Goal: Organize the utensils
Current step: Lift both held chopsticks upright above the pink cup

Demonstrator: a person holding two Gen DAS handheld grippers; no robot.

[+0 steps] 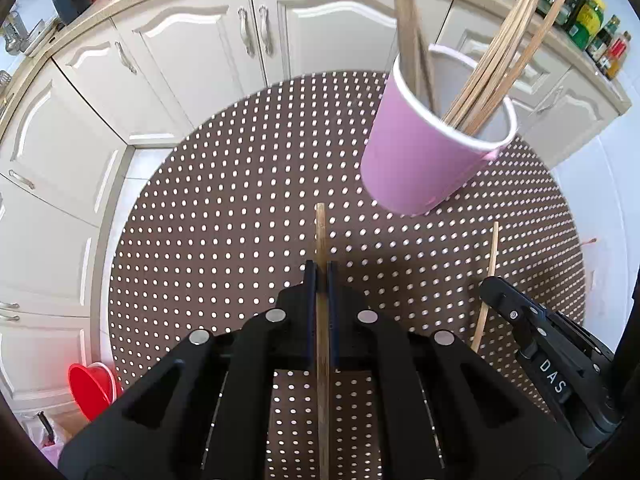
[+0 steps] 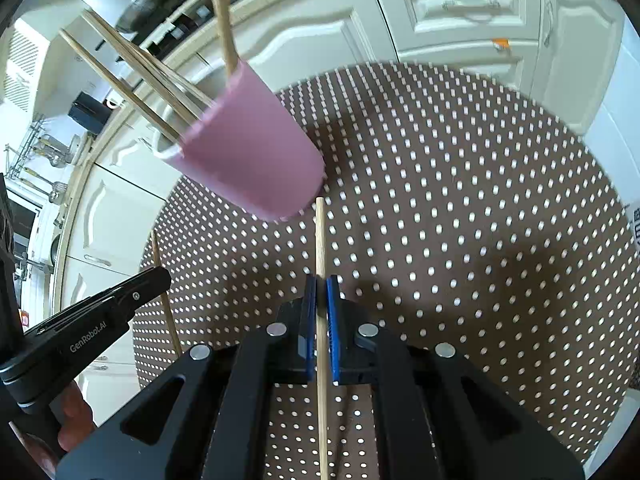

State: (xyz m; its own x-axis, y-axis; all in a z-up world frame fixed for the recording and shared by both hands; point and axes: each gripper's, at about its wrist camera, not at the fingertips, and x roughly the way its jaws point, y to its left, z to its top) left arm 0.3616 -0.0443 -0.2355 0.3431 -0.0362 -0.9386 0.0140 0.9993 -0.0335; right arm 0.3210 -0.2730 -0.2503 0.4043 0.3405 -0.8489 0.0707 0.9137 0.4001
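Left gripper (image 1: 320, 270): jaws closed on a wooden chopstick (image 1: 321, 240), which runs straight along the line of the fingers, its free end projecting a short way past the tips toward the pink paper cup (image 1: 420, 160). Right gripper (image 2: 321, 284): jaws likewise closed on a second chopstick (image 2: 320, 236), also lying along the finger line, its tip ending just short of the cup's base as this view shows it.

The cup, the landmark here, stands on the brown perforated round table (image 1: 240, 200) and already holds a bundle of chopsticks (image 1: 500, 60) that lean out over its rim on the far side. From the left gripper the cup lies ahead and to the right; from the right gripper (image 1: 520, 320) it lies ahead and to the left. Thus the two grippers flank the cup's near side, the left gripper's body (image 2: 100, 312) showing at the lower left of the right wrist view.

Both held sticks point down at the table in front of the cup, not at its mouth, which opens upward and above the tips. Judgement: each stick's long axis must be brought over the rim and near upright before release. Neither hand looks plainly nearer to the cup. The leaning bundle crowds the far half of the opening, so the near half appears the freer entry.
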